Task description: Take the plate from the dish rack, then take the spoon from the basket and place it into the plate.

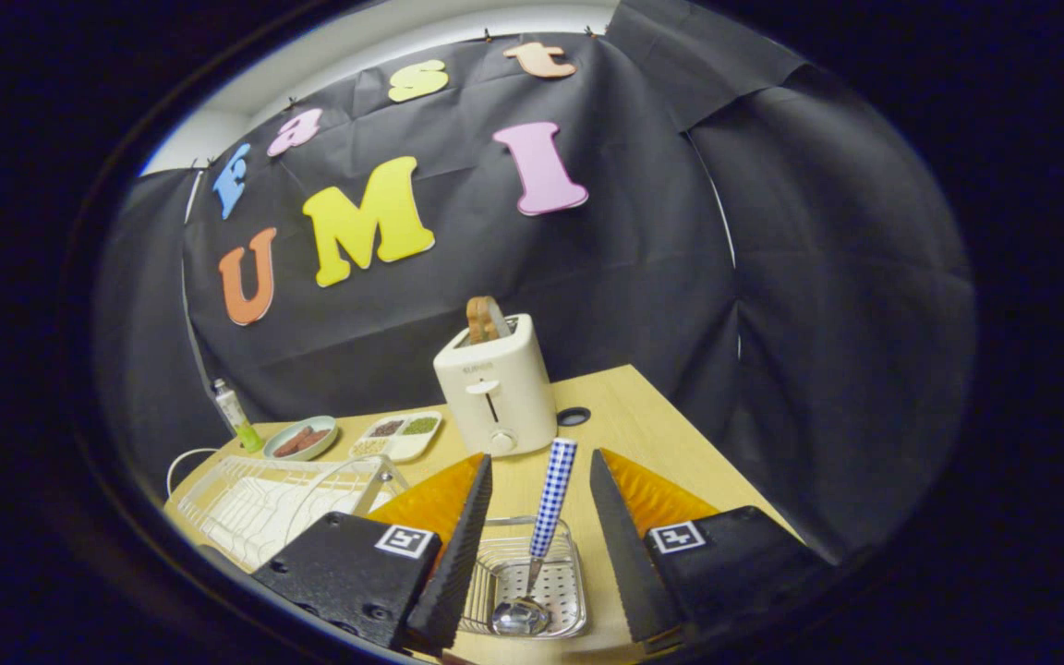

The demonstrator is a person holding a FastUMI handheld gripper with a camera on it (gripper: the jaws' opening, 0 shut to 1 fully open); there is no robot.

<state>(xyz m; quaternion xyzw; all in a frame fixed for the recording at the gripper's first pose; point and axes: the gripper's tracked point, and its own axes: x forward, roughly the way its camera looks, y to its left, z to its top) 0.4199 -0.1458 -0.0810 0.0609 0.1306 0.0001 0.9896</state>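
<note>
A spoon (550, 499) with a blue-and-white checked handle stands bowl-down in a small metal mesh basket (571, 591) on the wooden table. My gripper (541, 457) is open, one finger on each side of the handle, and neither touches it. The handle's top reaches about level with the fingertips. A white wire dish rack (246, 503) lies to the left of the left finger. A clear curved rim, apparently the plate (347, 468), shows between the rack and that finger, which hides most of it.
A cream toaster (498, 388) with a slice of bread in it stands just beyond the fingers. Left of it are a divided snack tray (398, 434), a small dish of brown food (301, 437) and a bottle (236, 416). The table's right edge (707, 453) runs close by.
</note>
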